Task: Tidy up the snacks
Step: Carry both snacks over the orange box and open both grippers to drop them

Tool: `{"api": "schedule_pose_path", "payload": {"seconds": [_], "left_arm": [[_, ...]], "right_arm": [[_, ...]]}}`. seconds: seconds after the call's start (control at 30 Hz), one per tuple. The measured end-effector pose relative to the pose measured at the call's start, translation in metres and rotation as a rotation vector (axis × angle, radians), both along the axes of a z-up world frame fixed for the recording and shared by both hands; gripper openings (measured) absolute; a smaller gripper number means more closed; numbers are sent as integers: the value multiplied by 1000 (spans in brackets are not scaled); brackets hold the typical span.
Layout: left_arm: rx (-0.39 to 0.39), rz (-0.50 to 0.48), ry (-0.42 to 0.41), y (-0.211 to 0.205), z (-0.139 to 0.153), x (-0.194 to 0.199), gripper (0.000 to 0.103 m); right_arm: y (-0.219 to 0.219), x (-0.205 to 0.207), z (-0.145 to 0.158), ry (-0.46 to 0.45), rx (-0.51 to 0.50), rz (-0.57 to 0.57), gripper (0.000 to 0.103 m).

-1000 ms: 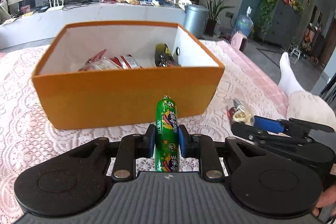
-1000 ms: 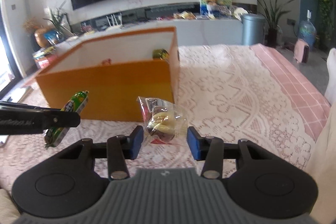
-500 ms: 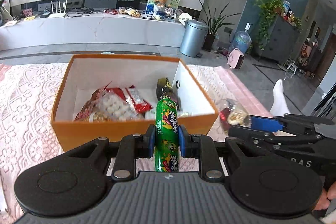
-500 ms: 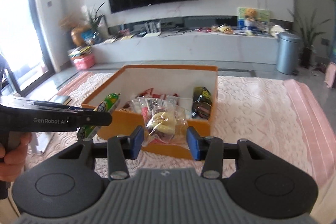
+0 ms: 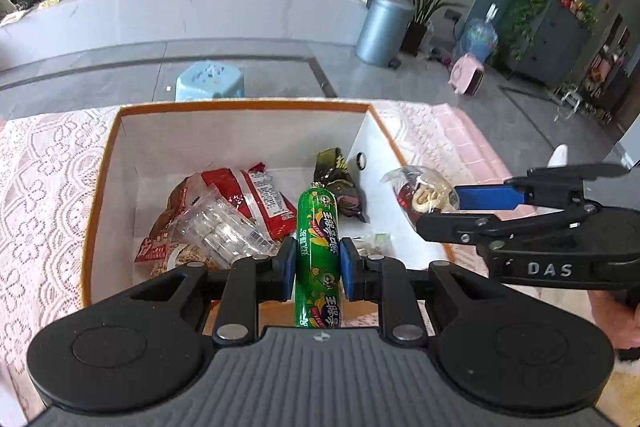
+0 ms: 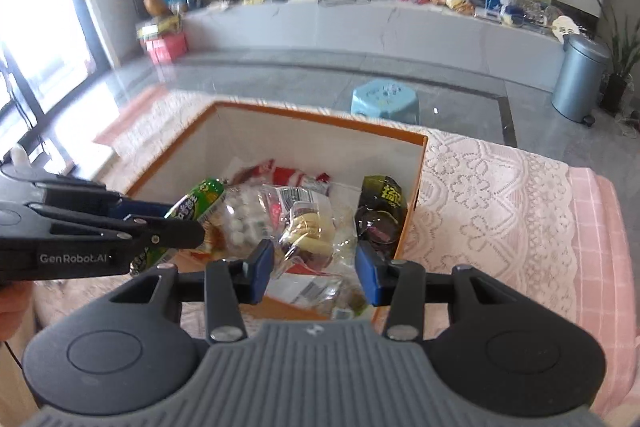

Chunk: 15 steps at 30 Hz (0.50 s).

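Since both hands rose from table level a second ago, the orange box point(image 5: 96, 211) now lies open just below and ahead of both claws, so dropping looks next. Left gripper point(image 5: 318, 265) clamps a slick green sausage stick point(image 5: 318, 227), tip over the box interior. Right gripper point(image 6: 316, 267) pinches a crinkly clear snack bag point(image 6: 308, 231) above the near wall. Beneath: glossy red packets point(image 5: 256, 195), dark pouch point(image 5: 338, 183), lace tablecloth point(image 6: 480, 195).

We cannot see the near wall of the orange box point(image 5: 100, 195) behind the left gripper point(image 5: 318, 267). The green sausage's point(image 5: 318, 247) lower end is hidden by the housing. Print on the dark packet point(image 6: 380, 203) stays unreadable.
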<state>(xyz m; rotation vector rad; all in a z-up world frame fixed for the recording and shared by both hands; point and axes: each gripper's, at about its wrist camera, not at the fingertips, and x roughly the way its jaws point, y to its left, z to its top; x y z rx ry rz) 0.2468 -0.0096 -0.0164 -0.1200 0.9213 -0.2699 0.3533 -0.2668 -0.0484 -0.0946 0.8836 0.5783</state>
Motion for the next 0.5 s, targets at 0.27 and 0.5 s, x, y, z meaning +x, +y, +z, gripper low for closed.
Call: {"api": "schedule_pose_path", "payload": {"seconds": [0.27,0.5], "left_arm": [[-30,-18,118,-1,-33,43,24],[-65,-16,164,-3,-56,66,24]], "right_arm": [[32,45,-27,101,-192,153,43],[57,67,-56,175,-338,293,43]]}}
